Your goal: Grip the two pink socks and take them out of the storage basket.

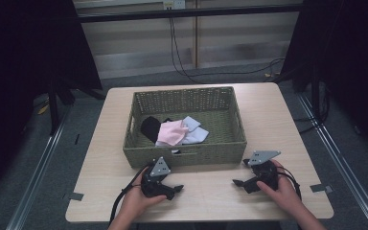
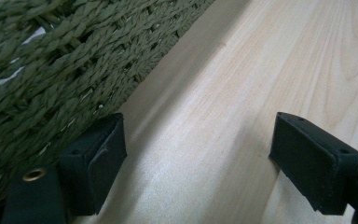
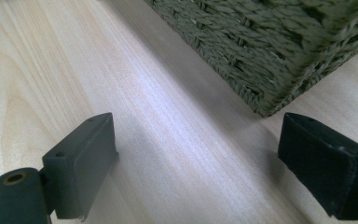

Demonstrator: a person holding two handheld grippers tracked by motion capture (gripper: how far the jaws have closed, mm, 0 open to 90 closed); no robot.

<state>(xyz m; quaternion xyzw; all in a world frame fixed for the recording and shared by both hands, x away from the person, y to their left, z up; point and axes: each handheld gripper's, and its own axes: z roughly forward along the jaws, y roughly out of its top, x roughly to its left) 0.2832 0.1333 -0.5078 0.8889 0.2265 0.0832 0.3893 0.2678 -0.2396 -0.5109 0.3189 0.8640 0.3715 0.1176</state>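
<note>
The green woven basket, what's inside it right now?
Inside the basket: a pink cloth on top, a light blue cloth and a black cloth. Anything beneath them is covered.

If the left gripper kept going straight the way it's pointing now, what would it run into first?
Probably bare table: the left gripper stands open, aimed along the wood beside the green woven basket. The basket wall lies close by one jaw, so it might graze that.

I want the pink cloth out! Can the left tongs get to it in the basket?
Probably yes. The left tongs are open and holding nothing, the basket has no lid, and the pink cloth lies on top; they must lift over the front wall.
</note>
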